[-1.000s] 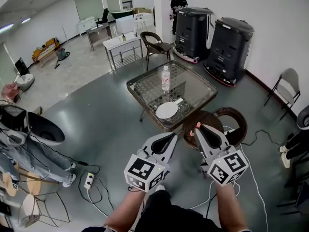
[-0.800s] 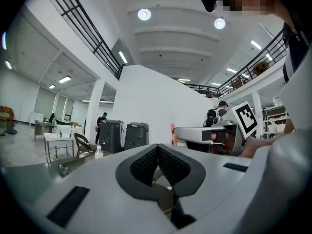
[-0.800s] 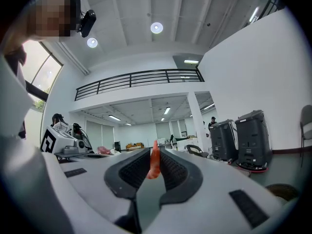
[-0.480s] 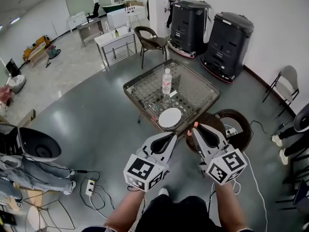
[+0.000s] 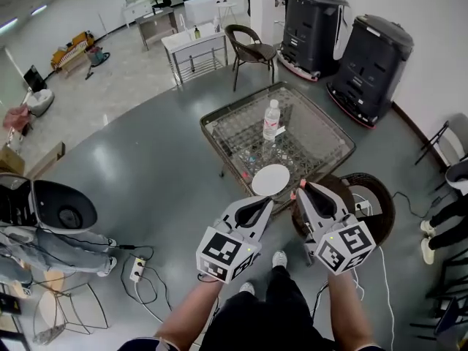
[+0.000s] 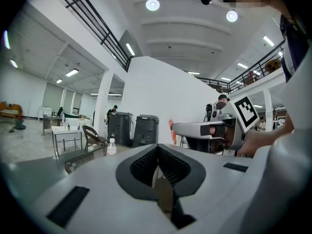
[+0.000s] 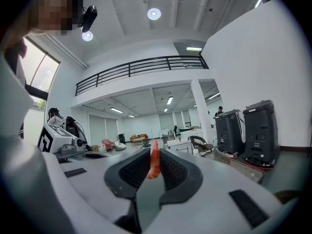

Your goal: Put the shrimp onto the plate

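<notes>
Shrimp (image 7: pixel 154 165): pinched between right gripper (image 5: pixel 305 190) fingers, mid-carry.
Left gripper (image 5: pixel 265 203): fingers closed, empty.
Plate (image 5: pixel 271 179): at bench (image 5: pixel 319 139) near edge; next, probably reach over and release.

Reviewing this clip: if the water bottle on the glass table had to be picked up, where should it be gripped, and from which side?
Probably take the water bottle around its mid-body, fingers either side, coming in level from the person's side. It stands upright and round, so its sides suit two fingers; the plate lies flat in front, low enough to pass over.
</notes>
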Available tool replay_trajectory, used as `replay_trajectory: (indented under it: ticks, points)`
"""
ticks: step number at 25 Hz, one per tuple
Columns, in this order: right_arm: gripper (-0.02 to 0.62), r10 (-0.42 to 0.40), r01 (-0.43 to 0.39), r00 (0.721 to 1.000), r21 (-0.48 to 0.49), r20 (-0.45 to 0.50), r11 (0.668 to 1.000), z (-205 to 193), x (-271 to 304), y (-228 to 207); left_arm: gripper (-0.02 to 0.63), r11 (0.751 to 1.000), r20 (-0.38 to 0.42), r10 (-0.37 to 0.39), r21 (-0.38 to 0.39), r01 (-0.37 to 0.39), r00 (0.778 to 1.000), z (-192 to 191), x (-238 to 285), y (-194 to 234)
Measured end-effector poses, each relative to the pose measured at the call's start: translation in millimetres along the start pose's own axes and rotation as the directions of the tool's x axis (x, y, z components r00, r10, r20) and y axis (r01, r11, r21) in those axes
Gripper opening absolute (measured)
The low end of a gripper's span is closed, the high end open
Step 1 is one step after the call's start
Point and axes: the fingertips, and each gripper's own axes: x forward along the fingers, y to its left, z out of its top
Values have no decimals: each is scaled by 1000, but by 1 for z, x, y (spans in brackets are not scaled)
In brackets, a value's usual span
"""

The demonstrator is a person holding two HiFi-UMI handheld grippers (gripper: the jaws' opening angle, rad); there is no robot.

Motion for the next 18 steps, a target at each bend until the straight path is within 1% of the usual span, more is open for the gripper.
replay_trajectory:
  ticks: [2,5,10,14,18]
  points:
    - [63,26,-26,999,-12,-18,1000,-3,15,-16,9,1000,-14,30,-2,-30,999,-3,15,10]
    - [63,64,-64,997,7,-53,998,-12,39,-43,9,998,-32,68,-9,-69,997,-9,38,23]
    - [63,148,-145,982,31,-120,989,-39,83,-75,9,988,-52,150,-23,-151,987,-30,68,50]
    - [63,199,-200,959,17,-201,980,-72,116,-102,9,975,-73,213,-52,-217,974,-50,91,68]
    - [63,236,-250,920,-5,-312,968,-118,143,-122,9,960,-119,262,-75,-271,958,-70,109,83]
